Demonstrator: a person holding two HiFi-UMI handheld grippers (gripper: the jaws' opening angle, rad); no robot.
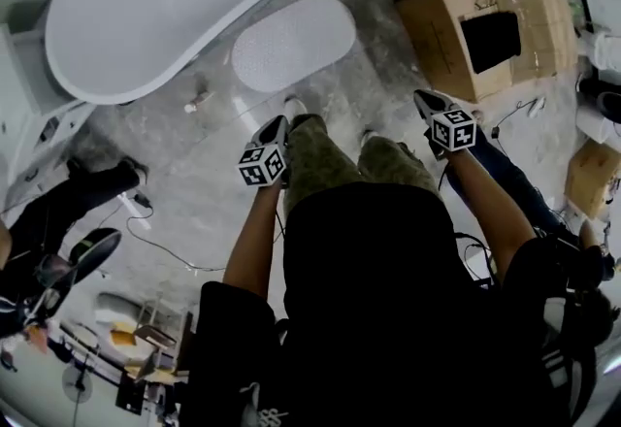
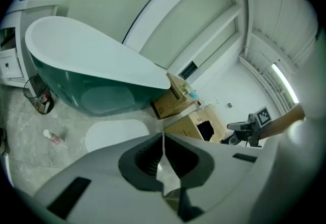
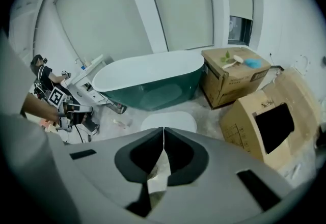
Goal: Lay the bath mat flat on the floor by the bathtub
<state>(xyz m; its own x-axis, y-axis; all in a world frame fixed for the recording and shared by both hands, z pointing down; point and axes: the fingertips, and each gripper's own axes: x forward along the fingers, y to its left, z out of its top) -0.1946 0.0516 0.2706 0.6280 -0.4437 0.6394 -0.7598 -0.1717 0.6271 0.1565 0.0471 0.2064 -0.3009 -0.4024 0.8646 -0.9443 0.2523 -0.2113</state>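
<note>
Bath mat [image 1: 293, 42] lies flat on the floor [image 1: 209, 148] just beside the bathtub [image 1: 165, 8]. Left gripper [image 1: 276, 127] and right gripper [image 1: 427, 103] are both closed, empty. Risk: the shoe [image 1: 292, 107] near its edge could step forward and ruck it.

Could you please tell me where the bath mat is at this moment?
In the head view, the white bath mat lies flat on the floor at top centre, beside the bathtub, with the cardboard box to its right.
</note>
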